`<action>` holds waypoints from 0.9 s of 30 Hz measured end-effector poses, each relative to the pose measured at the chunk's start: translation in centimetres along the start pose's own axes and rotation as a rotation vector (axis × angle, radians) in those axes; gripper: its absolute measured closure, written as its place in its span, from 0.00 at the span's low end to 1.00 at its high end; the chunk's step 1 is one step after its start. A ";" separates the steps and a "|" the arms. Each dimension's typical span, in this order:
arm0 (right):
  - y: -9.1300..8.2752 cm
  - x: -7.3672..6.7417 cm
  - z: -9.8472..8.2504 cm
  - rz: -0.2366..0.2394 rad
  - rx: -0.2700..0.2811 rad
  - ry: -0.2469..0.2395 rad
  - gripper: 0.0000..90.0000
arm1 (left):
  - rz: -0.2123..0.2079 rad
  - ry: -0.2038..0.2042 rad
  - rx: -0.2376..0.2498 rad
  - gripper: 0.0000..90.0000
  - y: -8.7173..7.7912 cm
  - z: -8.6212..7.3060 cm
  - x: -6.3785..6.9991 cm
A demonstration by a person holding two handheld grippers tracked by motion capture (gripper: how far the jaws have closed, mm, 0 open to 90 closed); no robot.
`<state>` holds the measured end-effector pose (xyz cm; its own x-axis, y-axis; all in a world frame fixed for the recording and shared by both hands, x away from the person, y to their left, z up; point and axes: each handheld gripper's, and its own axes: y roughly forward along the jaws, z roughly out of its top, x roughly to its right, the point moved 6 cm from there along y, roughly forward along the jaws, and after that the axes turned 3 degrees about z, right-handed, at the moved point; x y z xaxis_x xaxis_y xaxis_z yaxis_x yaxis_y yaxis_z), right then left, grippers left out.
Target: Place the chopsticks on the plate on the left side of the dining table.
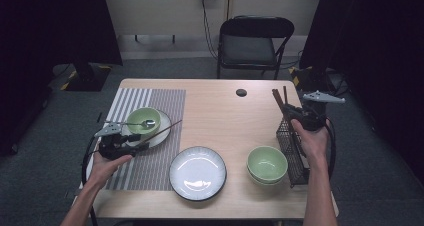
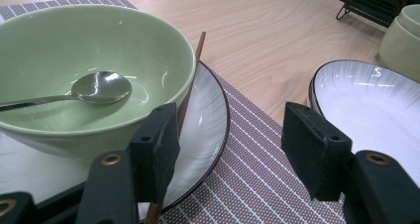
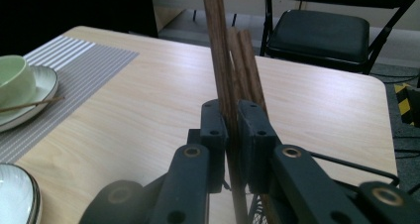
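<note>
My right gripper (image 3: 232, 120) is shut on a dark wooden chopstick (image 3: 218, 45) that stands upright in the black wire rack (image 1: 292, 151) at the table's right edge. Two more chopsticks (image 3: 245, 60) stand just behind it. In the high view my right gripper (image 1: 295, 112) sits at the rack's top. My left gripper (image 2: 230, 135) is open and low over the striped placemat (image 1: 150, 161). Its left jaw is beside a chopstick (image 2: 195, 60) that leans on a white plate (image 2: 208, 115). That plate carries a green bowl (image 2: 99, 50) with a metal spoon (image 2: 101, 86) in it.
An empty white plate (image 1: 197, 173) lies at the front centre, with two stacked green bowls (image 1: 267, 164) to its right beside the rack. A small dark disc (image 1: 241, 92) sits near the table's far edge. A black folding chair (image 1: 255, 41) stands beyond the table.
</note>
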<state>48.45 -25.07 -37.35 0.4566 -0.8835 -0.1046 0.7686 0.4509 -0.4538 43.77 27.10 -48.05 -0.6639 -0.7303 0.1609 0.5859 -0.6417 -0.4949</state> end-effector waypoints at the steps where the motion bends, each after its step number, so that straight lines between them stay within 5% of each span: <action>1: -0.1 0.1 0.1 -0.001 0.007 0.004 0.92 | 0.000 -0.001 0.000 0.44 0.0 0.0 0.0; 27: -1.1 -0.3 3.4 0.007 0.119 -0.009 0.94 | 0.004 -0.002 0.003 0.43 0.1 0.0 0.0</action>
<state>49.00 -24.92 -33.78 0.4656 -0.8795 -0.0988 0.8130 0.4692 -0.3447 43.85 27.06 -48.05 -0.6606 -0.7334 0.1606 0.5899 -0.6394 -0.4931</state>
